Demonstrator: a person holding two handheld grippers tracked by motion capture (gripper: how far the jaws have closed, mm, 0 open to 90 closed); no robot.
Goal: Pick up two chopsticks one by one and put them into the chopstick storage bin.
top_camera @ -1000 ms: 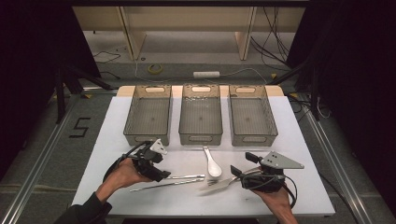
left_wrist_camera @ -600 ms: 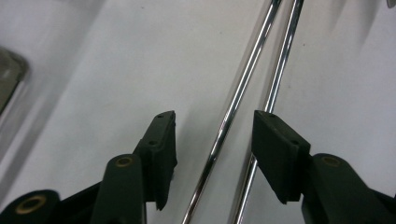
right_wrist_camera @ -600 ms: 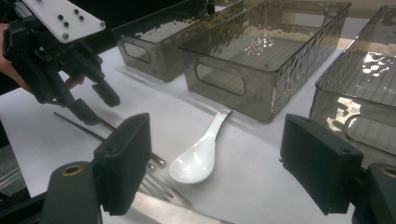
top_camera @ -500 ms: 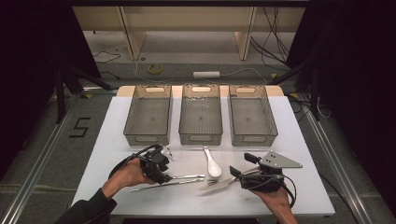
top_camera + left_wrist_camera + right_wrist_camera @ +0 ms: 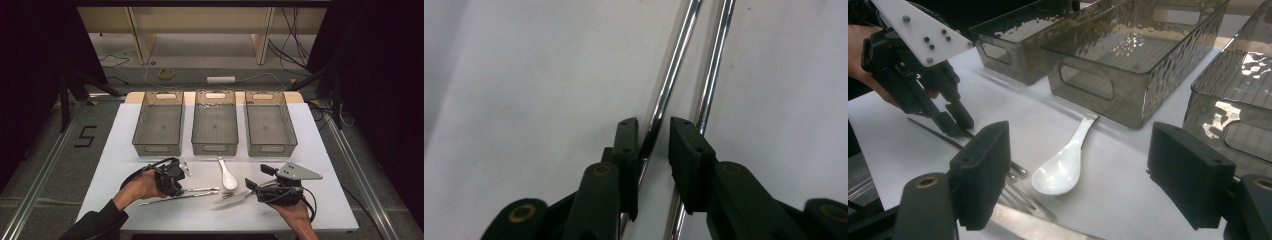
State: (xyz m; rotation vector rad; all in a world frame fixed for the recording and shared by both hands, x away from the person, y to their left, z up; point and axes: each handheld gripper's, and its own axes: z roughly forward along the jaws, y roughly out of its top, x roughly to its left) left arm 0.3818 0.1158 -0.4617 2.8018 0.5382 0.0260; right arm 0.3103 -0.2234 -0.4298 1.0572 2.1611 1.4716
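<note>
Two thin metal chopsticks [image 5: 200, 191] lie side by side on the white table [image 5: 115, 165]. My left gripper [image 5: 176, 187] points down at their left part. In the left gripper view one chopstick [image 5: 679, 45] runs between its jaws [image 5: 654, 122], which have just been closing; a gap still shows at the right pad. The other chopstick [image 5: 719, 50] passes behind the right jaw. My right gripper [image 5: 256, 176] rests open at the front right, over the handle of a fork [image 5: 234, 195]. A white spoon [image 5: 1058, 172] lies ahead of its wide jaws [image 5: 1080, 150].
Three grey see-through bins stand in a row across the middle of the table: left [image 5: 156, 147], middle [image 5: 215, 148], right [image 5: 272, 148]. All three look empty. The white spoon [image 5: 228, 177] lies between the two grippers. The table's front edge is close behind both hands.
The left gripper has shifted a little to the right and lowered onto the chopsticks, and its jaws have narrowed around one of them. The right gripper has stayed put.
</note>
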